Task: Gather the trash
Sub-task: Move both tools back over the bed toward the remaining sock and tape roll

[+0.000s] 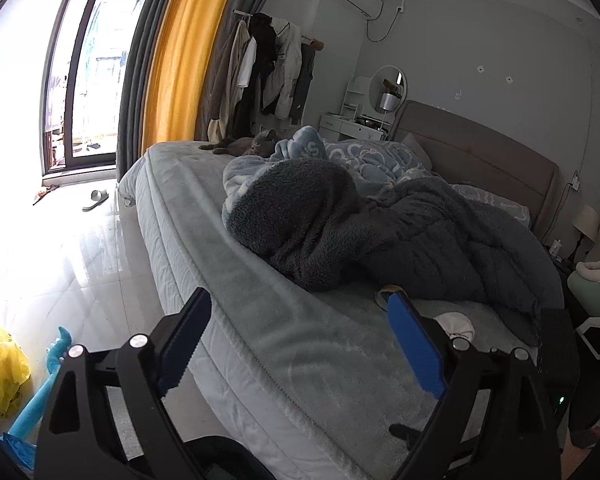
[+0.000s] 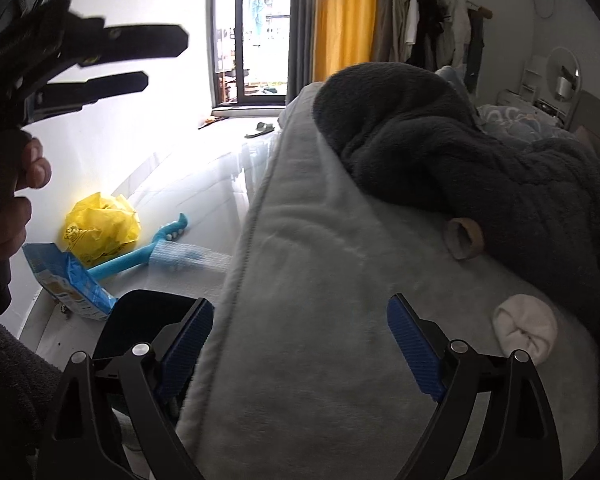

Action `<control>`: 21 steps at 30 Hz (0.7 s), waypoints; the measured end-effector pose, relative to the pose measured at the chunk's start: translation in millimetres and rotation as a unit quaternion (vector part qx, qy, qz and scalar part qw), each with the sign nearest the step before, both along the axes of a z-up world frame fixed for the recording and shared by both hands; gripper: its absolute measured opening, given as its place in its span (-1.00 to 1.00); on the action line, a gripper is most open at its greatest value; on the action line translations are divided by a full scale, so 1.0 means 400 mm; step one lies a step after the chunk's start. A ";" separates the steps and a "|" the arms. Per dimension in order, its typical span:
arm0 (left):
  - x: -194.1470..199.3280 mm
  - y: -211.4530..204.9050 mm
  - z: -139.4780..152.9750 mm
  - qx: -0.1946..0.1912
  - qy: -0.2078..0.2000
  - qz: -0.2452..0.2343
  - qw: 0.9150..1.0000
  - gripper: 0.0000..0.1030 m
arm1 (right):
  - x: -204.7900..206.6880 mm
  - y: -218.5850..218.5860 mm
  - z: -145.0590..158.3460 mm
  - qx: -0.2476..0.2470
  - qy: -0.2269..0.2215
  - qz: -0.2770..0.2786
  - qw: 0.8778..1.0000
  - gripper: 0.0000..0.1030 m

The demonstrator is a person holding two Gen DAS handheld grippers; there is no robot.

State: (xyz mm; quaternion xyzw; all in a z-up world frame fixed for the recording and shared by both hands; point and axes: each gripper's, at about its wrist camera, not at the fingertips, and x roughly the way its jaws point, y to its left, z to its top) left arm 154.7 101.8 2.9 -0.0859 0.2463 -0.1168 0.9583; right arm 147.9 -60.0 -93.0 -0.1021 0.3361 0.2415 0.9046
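Both sets of fingers stood wide apart and empty: left gripper, right gripper. On the bed, the cardboard roll touched the dark blanket. Light, crushable, it probably wanted gentle pinching across its wall.

You face a bed beside a glossy tiled floor, daylight flooding the tall window.
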 end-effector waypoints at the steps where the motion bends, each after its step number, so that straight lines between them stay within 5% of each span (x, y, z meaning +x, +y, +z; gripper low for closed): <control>1: 0.008 -0.007 -0.004 -0.001 0.002 -0.001 1.000 0.78 | 0.008 -0.022 0.004 0.002 -0.002 -0.005 1.000 0.76; 21: 0.159 -0.197 -0.085 0.030 0.032 -0.043 0.998 0.78 | 0.206 -0.296 -0.031 0.006 0.001 -0.101 0.995 0.76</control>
